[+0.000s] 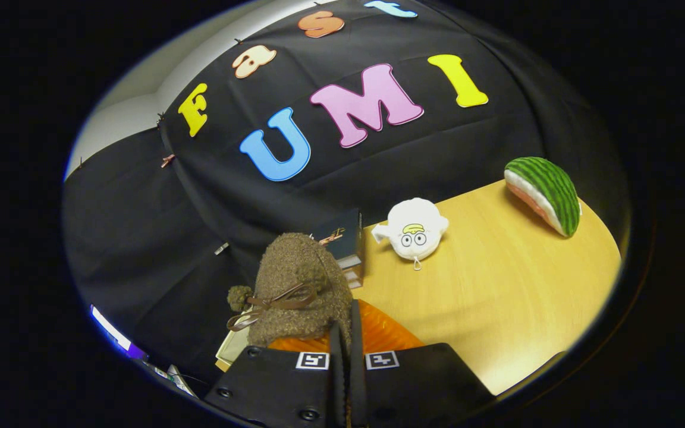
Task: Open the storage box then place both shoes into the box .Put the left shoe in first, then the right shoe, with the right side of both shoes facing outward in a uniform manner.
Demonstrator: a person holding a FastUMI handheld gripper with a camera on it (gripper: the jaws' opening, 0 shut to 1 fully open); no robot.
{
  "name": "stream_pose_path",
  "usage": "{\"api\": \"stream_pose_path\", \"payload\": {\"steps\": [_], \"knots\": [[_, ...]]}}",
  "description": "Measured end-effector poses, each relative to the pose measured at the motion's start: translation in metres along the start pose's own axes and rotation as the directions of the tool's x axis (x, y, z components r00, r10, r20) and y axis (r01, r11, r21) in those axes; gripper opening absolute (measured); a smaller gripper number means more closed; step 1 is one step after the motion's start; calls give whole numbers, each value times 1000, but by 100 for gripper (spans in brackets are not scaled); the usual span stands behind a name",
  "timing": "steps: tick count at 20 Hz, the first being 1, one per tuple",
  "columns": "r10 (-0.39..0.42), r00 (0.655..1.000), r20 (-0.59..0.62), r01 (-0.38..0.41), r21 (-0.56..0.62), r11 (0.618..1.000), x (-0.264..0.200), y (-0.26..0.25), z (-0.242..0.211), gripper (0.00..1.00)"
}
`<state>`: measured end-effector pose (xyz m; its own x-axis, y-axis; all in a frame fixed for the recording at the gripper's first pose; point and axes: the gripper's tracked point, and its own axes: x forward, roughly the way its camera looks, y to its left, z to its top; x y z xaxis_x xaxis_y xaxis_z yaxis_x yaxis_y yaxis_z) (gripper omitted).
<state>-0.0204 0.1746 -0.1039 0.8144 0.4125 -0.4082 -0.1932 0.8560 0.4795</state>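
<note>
**Now the fuzzy shoe rides up in the fingers, above the tabletop**

Here the gripper [345,333] has its two fingers drawn close together, with only a thin gap left between them, and they are pinched on the back edge of a brown, woolly shoe [298,285]. The shoe stands up just ahead of the fingers, its fuzzy upper rising toward the booth wall. A thin brown ribbon bow [274,303] is tied across its front, and a small pom-pom [239,296] of the same woolly stuff hangs at the side of it. The shoe's orange lining [387,333] shows right beside the fingers, ribbed and bright.

Beyond the shoe, at the near corner of the light wooden tabletop [497,297], sits a dark box-like thing [342,238] with a paler part below it; I cannot tell whether this is the storage box or whether it is open. Just beside it on the tabletop lies a white plush toy [412,230] with round eyes and a yellow patch. Well apart from that, toward the far side of the tabletop, rests a plush watermelon slice [547,193], green striped rind up, pink side turned toward the white toy.

Below the shoe, off the edge of the tabletop, a pale flat thing [232,348] peeks out; what it is I cannot make out.
</note>
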Motion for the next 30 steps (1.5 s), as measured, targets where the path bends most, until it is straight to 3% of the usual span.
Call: {"api": "stream_pose_path", "payload": {"steps": [9, 12, 17, 20, 24, 25, 30], "knots": [[-41, 998, -48, 45, 79, 996, 76, 70, -44, 8], [-84, 996, -40, 86, 64, 994, 102, 64, -56, 8], [-118, 988, -102, 121, 29, 992, 107, 57, -78, 8], [-153, 985, -77, 155, 19, 988, 107, 46, -79, 8], [-118, 988, -95, 122, 33, 992, 101, 55, -82, 18], [-108, 990, -96, 110, 24, 994, 95, 58, -82, 25], [-53, 992, -113, 56, 21, 998, 79, 72, -84, 43]]}}
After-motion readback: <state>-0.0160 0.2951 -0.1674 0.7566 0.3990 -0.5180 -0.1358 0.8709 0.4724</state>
